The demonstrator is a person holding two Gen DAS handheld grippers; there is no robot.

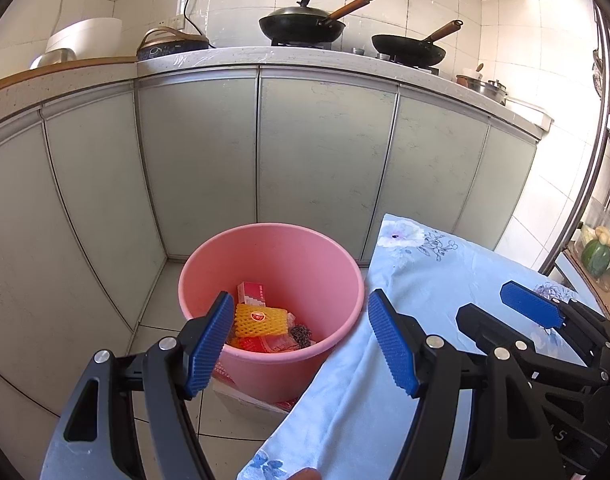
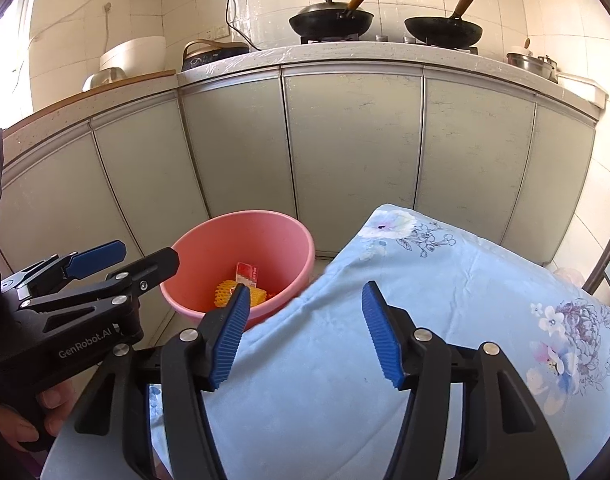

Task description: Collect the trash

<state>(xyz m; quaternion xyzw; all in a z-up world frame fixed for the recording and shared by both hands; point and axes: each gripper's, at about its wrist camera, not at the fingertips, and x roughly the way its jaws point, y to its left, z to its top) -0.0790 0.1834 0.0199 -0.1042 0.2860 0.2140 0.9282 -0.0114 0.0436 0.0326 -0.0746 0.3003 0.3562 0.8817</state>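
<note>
A pink bucket [image 1: 273,252] stands on the floor by the cabinets and holds trash: a yellow foam fruit net [image 1: 261,321], a red and white carton [image 1: 252,293], red wrappers and a dark scrap. It also shows in the right wrist view [image 2: 241,240]. My left gripper [image 1: 301,338] is open and empty, hovering just above the bucket's near rim. My right gripper [image 2: 305,332] is open and empty over the light blue flowered cloth [image 2: 425,300]. Each gripper shows in the other's view: the right one [image 1: 505,312], the left one [image 2: 123,258].
The cloth-covered surface [image 1: 425,280] lies right of the bucket. Grey cabinet doors [image 1: 325,152] run behind it. The countertop [image 1: 233,58] carries two woks [image 1: 305,26], a rice cooker and pots. A shelf with vegetables [image 1: 597,256] is at the far right.
</note>
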